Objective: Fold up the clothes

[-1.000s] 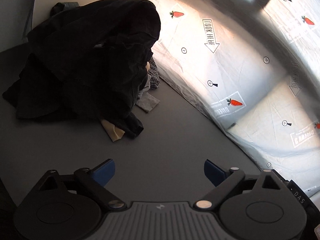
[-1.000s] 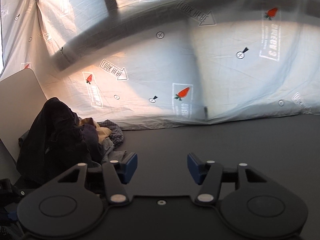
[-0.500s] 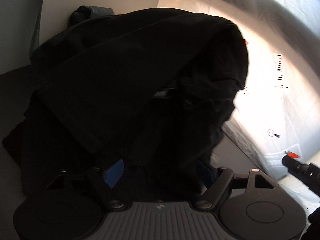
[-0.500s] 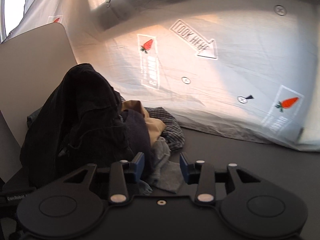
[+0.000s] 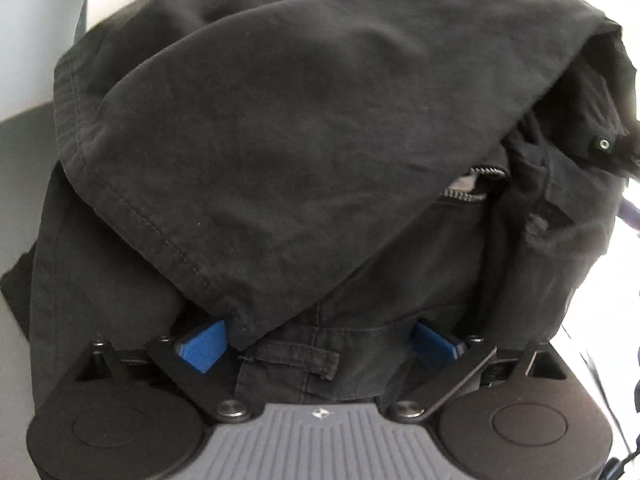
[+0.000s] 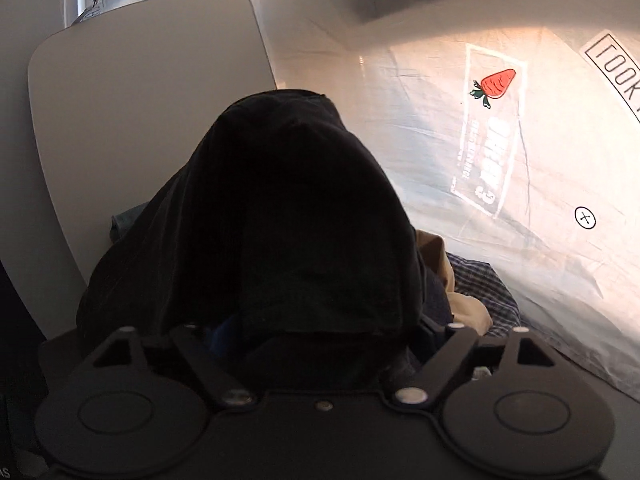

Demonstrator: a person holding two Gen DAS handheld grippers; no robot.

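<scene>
1. Left wrist view, nearest: the left gripper point(image 5: 318, 346) stands wide open, its blue pads point(image 5: 202, 345) spread to either side of a belt loop point(image 5: 292, 362) on the waistband of the black trousers point(image 5: 280, 140). The cloth lies between the fingers and probably touches them; nothing is clamped.
2. Handling, as a judgement: the trousers are soft, limp cotton of moderate weight, not fragile and not slippery. The stitched waistband is the firmest hold; the hem seam point(image 5: 160, 236) is a second option.
3. Further off, an open zip point(image 5: 474, 184) shows under the draped leg.
4. Right wrist view: the right gripper point(image 6: 320, 344) is pushed against the trousers point(image 6: 288, 220). Its fingertips are hidden in dark cloth, so open or closed cannot be told.
5. Behind, a tan garment point(image 6: 460, 300) and a checked shirt point(image 6: 486, 292) lie under the heap, against a printed sheet point(image 6: 520, 160) and a grey board point(image 6: 140, 120).
</scene>
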